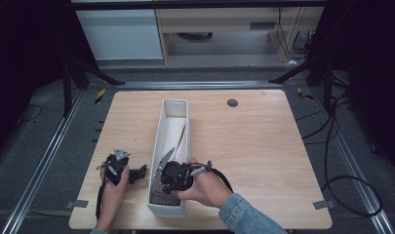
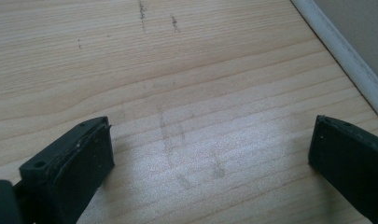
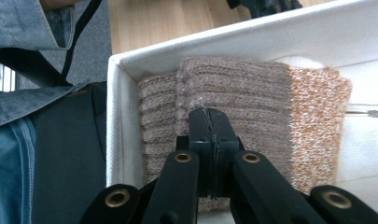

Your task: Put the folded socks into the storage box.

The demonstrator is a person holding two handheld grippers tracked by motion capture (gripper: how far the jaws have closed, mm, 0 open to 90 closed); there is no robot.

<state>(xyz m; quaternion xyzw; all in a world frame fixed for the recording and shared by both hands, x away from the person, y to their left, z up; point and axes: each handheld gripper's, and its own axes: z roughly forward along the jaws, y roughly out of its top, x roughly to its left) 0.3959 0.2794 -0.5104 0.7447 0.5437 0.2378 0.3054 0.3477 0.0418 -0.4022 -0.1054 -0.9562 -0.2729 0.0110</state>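
Knit item: folded brown-and-orange ribbed knit piece (image 3: 242, 112), sock or small garment by the look, lies in the near end of the long narrow white fabric bin (image 1: 162, 129), pressed against the end wall.
Right tongs (image 3: 210, 119): jaws shut tight together, tips resting on or just over the knit; no fabric visibly pinched between them, so likely pressing it down rather than holding it.
Left tongs (image 2: 210, 154): jaws wide apart, nothing between them, low over the pale wood bench (image 2: 177, 70) just beside the bin's outer wall.
Bin state: far part looks mostly bare apart from a thin stick-like thing I can't identify.
Risk 1: shut tips could snag a loop of the ribbing and drag the fold open when the right hand lifts.
Risk 2: pushing down near the end wall may bow or tip the soft bin, since the left tongs are beside it and not bracing it.
Risk 3: knit may spring back up above the rim once pressure goes.
Risk 4: trailing cable from the right tongs could catch the bin's rim.
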